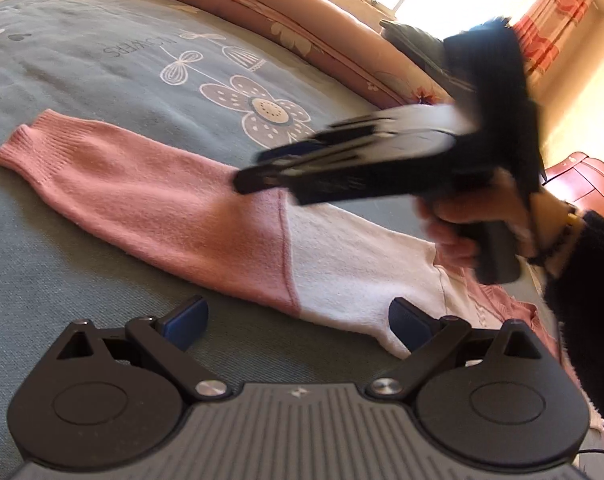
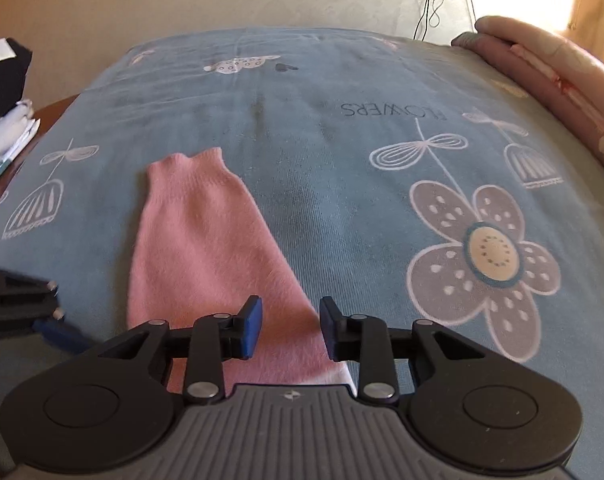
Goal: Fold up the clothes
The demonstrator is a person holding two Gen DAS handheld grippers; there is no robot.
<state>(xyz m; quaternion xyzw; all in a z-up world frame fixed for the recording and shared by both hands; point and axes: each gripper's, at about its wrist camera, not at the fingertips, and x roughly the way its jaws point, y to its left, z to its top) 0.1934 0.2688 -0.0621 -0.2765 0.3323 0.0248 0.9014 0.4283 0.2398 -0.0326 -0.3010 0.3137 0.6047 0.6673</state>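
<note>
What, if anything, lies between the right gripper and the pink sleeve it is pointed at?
Nothing visible. The right gripper hangs open directly over the pink sleeve, which lies flat on the blue bedspread with no other item on it.

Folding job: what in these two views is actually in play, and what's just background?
In play:
- pink and white sweater, its sleeve laid out flat on the bed
- left gripper, open, beside the sleeve
- right gripper, open above the sleeve

Background:
- blue floral bedspread
- rolled pink quilt
- stack of folded clothes
- hanging cables
- curtains
</note>
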